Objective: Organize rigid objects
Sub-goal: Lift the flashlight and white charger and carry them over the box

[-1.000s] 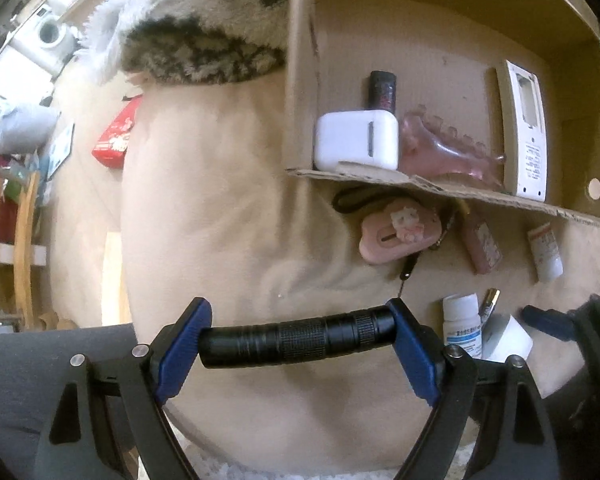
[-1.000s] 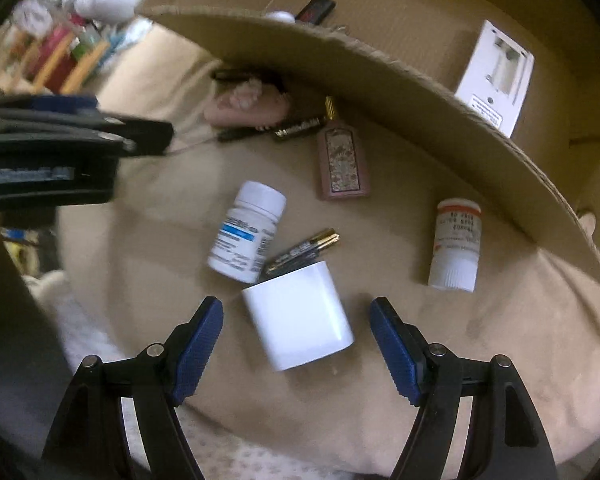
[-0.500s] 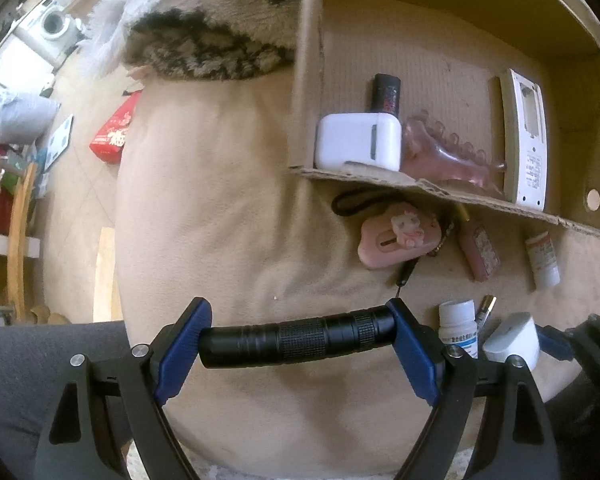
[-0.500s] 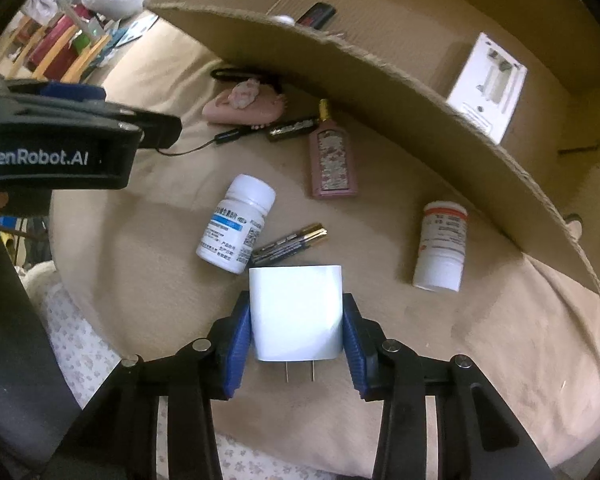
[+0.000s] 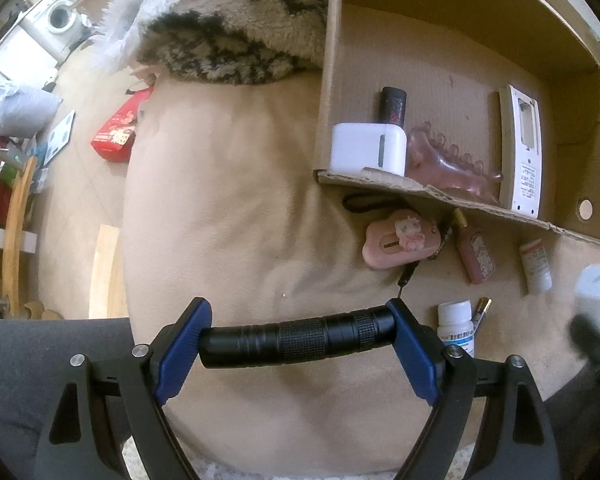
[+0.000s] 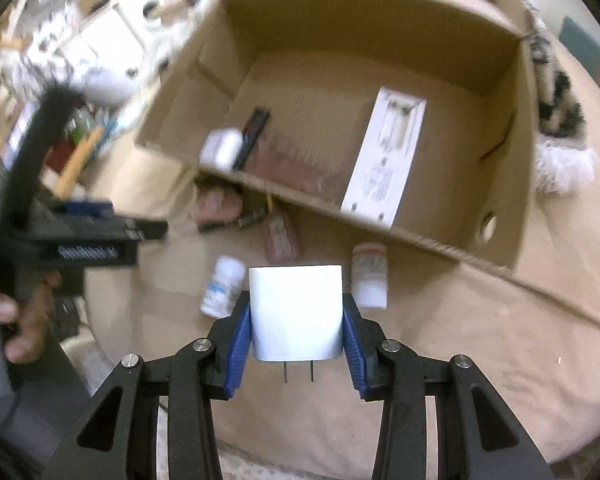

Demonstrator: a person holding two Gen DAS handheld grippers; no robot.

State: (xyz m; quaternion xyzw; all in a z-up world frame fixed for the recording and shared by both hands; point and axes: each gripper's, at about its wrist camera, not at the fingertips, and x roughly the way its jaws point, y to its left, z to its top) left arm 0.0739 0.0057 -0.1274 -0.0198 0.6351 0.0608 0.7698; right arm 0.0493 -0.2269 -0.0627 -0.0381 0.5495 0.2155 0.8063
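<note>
My left gripper (image 5: 298, 328) is shut on a black flashlight (image 5: 300, 340), held crosswise between its blue pads above the beige cushion (image 5: 220, 220). My right gripper (image 6: 296, 312) is shut on a white plug charger (image 6: 296, 308), its prongs pointing back at the camera, lifted off the cushion in front of the cardboard box (image 6: 380, 232). In the left wrist view the charger (image 5: 594, 284) shows as a blur at the right edge. The box (image 5: 420, 190) holds a white case (image 5: 366, 148), a black tube (image 5: 393, 104), a pink comb-like piece (image 5: 448, 160) and a white panel (image 5: 520, 152).
On the cushion before the box lie a pink cartoon gadget (image 5: 400, 240), a pink perfume bottle (image 5: 476, 252), two white pill bottles (image 5: 456, 328) (image 5: 536, 266) and a battery (image 5: 482, 308). A shaggy rug (image 5: 228, 32) lies left of the box. A hand (image 6: 16, 320) holds the left gripper's handle.
The right gripper closed on the white charger and lifted it off the cushion toward the box. The left gripper kept its hold on the flashlight and barely shifted.
</note>
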